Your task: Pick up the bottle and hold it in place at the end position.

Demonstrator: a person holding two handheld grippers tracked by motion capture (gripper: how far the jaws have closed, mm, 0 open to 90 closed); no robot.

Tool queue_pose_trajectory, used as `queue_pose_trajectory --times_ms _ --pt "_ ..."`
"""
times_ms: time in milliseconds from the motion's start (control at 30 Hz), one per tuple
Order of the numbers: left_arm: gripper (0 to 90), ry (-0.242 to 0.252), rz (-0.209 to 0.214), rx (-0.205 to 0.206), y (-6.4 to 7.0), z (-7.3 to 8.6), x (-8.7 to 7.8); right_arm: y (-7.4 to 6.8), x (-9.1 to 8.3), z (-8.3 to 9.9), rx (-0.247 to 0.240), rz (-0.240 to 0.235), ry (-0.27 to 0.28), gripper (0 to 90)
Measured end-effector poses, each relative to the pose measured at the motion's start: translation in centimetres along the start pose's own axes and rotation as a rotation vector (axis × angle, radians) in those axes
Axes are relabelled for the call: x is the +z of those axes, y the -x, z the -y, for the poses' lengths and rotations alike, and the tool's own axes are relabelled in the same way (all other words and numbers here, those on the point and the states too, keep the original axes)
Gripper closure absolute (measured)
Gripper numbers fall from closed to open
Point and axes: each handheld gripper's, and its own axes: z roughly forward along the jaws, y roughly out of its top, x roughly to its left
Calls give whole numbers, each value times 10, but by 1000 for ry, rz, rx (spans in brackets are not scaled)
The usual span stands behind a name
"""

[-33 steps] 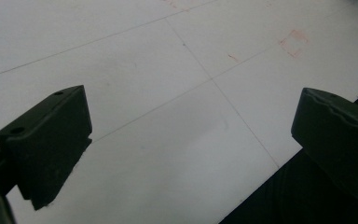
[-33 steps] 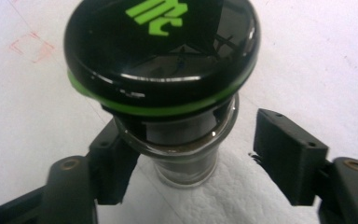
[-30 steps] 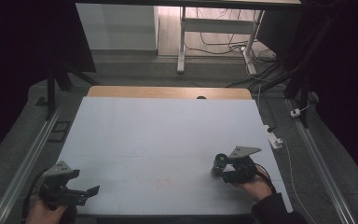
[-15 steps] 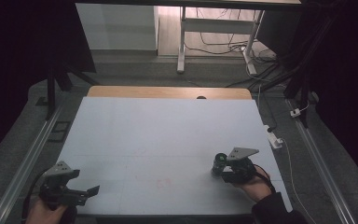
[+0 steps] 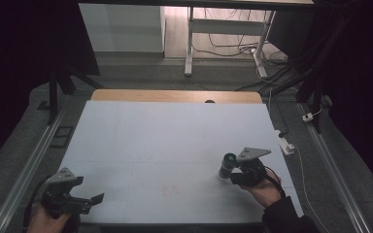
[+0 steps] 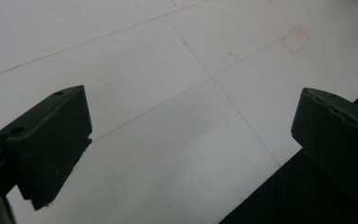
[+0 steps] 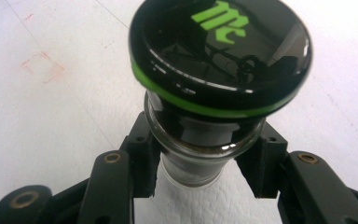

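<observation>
White table is the landmark, bare apart from faint red marks. Right gripper, near the table's front-right corner, pinches a small glass jar w/ black, green-ringed lid, jaws at the neck; jar upright, on or just above the sheet, can't tell. Left gripper, at front-left edge, jaws spread wide, holding 0 items. Judgement: grab done, placing left.

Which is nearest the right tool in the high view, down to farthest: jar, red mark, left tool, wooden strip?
1. jar, between its jaws
2. red mark, to its left
3. wooden strip, at the table's far edge
4. left tool, near-left corner
</observation>
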Motion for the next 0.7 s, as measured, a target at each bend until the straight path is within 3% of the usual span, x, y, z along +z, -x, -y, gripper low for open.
queue_pose_trajectory --times_ms 367,700 --pt "0 -1 -2 1 0 0 0 3 7 -18 8 -21 4 531" --pt "0 -7 -11 12 1 -1 1 -1 17 -39 -26 -37 7 530"
